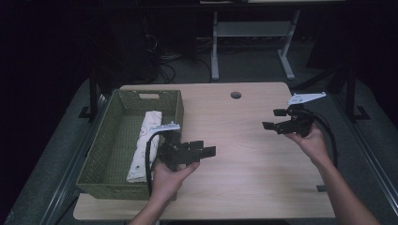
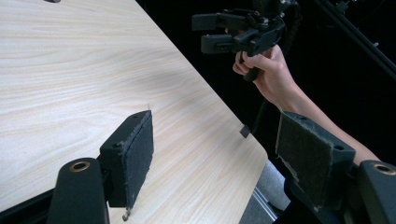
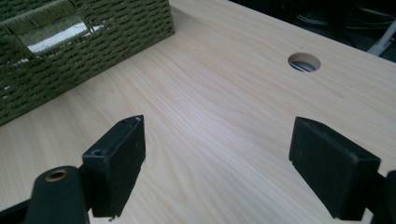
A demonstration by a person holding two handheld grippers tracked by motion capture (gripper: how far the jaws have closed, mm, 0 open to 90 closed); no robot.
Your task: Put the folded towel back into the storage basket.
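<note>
**Both tongs empty over the table**

I see the pale wooden table (image 1: 244, 159) across the frame's centre, the green woven basket (image 1: 105, 159) at left, a white patterned cloth roll (image 1: 144, 145) inside it. My left gripper (image 1: 206, 147) at lower centre and right gripper (image 1: 272, 119) at right gape wide, holding nothing.

A pale, light-wood table (image 1: 244, 159) with fine, darker grain lines carries an olive-green woven basket (image 1: 101, 154), its walls a tight plaited pattern; inside lies a folded white cloth (image 1: 145, 143) sprinkled with small dark motifs too faint to make out. The left gripper (image 1: 206, 147) and the right gripper (image 1: 272, 119) are matt black, each topped by a light grey plate, with black cables trailing behind. Dark charcoal, felt-like pads (image 2: 140, 154) line the left jaws, and brass-coloured rings glint at the jaw bases. Grey floor surrounds the table
</note>
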